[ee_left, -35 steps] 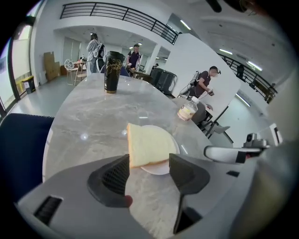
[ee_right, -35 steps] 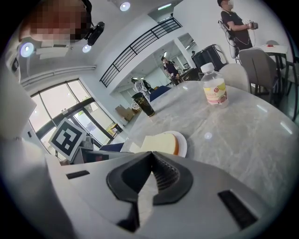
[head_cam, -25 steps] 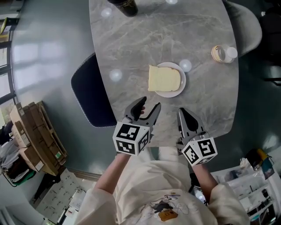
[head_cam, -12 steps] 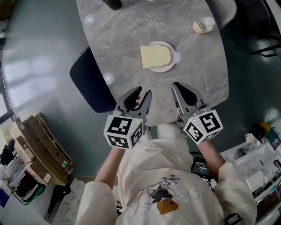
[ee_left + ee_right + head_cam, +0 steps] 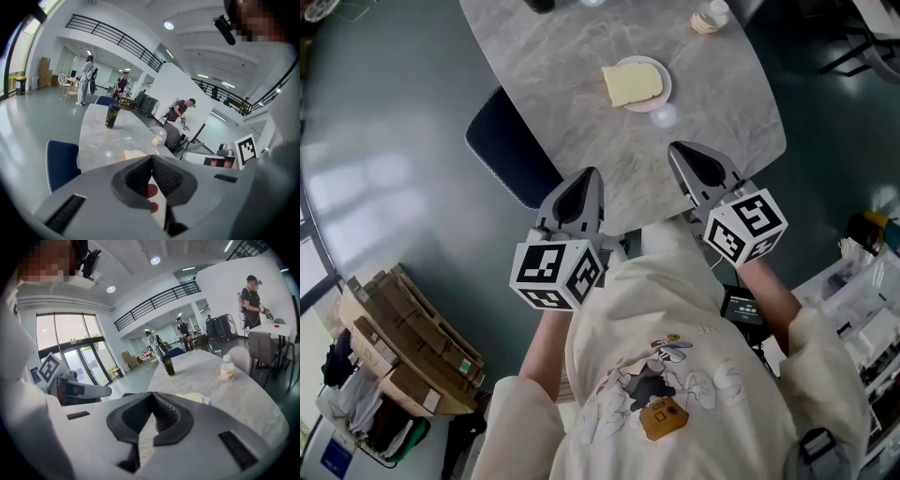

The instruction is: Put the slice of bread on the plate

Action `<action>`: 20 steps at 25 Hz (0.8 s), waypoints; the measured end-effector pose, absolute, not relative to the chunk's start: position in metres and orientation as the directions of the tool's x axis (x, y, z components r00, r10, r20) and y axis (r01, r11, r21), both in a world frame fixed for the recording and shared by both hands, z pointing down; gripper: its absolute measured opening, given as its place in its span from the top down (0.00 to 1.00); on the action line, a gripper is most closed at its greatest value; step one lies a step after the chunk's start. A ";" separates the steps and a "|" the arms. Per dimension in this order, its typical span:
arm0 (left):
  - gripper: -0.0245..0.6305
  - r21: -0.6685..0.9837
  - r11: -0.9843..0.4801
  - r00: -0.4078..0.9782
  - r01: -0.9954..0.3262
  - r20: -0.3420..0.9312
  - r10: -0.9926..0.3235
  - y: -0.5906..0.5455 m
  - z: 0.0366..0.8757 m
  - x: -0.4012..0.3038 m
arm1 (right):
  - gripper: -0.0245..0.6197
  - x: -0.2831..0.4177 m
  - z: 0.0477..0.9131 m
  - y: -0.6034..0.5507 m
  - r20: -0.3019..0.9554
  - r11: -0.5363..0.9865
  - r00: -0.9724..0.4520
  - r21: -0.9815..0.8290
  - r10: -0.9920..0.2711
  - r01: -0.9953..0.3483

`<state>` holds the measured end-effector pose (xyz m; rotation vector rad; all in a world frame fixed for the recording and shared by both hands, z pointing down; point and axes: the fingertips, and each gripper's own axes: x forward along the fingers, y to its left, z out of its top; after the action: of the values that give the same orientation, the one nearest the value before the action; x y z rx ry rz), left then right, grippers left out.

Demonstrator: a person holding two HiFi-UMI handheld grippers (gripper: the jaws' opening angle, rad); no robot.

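Note:
A pale slice of bread lies on a small white plate near the far part of the grey marble table. Both grippers hang above the table's near edge, well short of the plate. My left gripper is shut with nothing between its jaws. My right gripper is also shut and empty. The left gripper view has the bread just beyond the closed jaw tips. In the right gripper view the bread sits past the closed tips.
A dark cup stands at the table's far end and a small bottle near its right edge. A blue chair is at the table's left side. Stacked cardboard boxes lie on the floor. Several people stand in the hall beyond.
The left gripper's jaws went from open to shut. Both grippers rose and drew back from the table. The bread and plate stayed put.

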<state>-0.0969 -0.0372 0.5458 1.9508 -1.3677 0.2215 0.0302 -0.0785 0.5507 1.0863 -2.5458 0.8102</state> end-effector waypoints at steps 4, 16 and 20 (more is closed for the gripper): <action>0.95 0.447 -0.205 0.434 -0.871 0.502 -0.748 -0.028 0.527 -0.107 | 0.95 0.022 0.530 -0.063 0.417 0.555 -0.675 -0.385 -0.608 -0.737; 0.95 0.500 -0.346 0.588 -0.794 0.488 -0.645 0.025 0.508 -0.081 | 0.95 0.011 0.486 0.004 0.374 0.513 -0.671 -0.441 -0.640 -0.736; 0.95 0.497 -0.394 0.625 -0.773 0.495 -0.604 0.051 0.500 -0.081 | 0.95 0.006 0.468 0.035 0.383 0.464 -0.586 -0.366 -0.714 -0.806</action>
<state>-0.0808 0.0510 0.5003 2.1304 -1.0735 0.3037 0.0065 0.0348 0.4678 1.3297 -2.5340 0.7779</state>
